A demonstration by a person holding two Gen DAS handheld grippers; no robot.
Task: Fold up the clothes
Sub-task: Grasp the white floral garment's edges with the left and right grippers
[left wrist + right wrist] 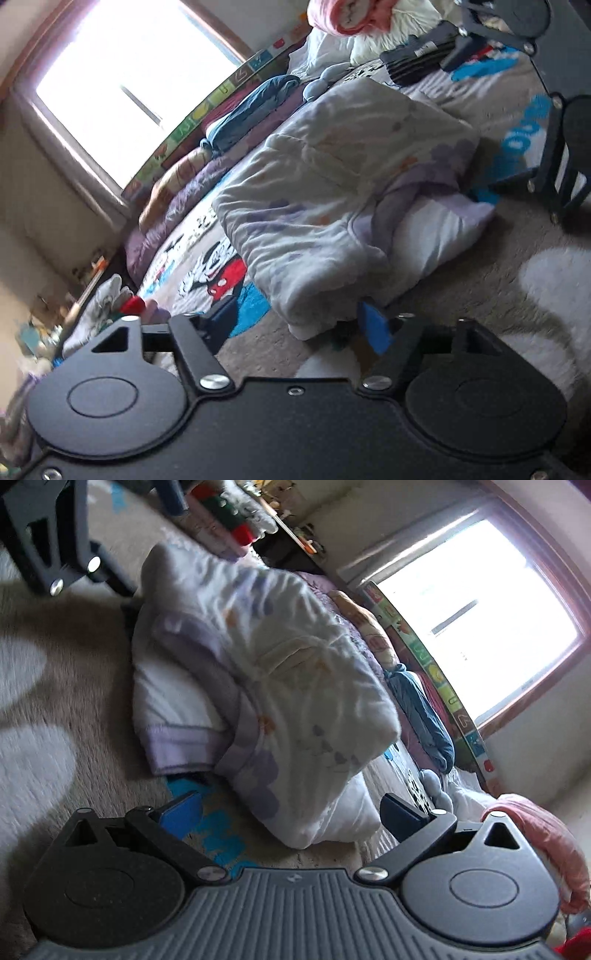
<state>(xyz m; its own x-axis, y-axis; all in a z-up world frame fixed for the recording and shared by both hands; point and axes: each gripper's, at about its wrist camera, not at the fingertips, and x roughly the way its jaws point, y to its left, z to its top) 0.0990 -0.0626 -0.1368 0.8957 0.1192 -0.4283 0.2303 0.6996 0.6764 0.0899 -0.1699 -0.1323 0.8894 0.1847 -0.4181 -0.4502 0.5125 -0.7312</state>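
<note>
- Both grippers, left gripper (299,325) and right gripper (291,812), jaws apart, holding nothing, flank a padded garment (332,192) on the bed (461,277).
- Likely next: pinch its near edges to fold.

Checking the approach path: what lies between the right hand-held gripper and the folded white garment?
Right wrist view: only bare patterned blanket between right hand-held gripper and garment.
</note>
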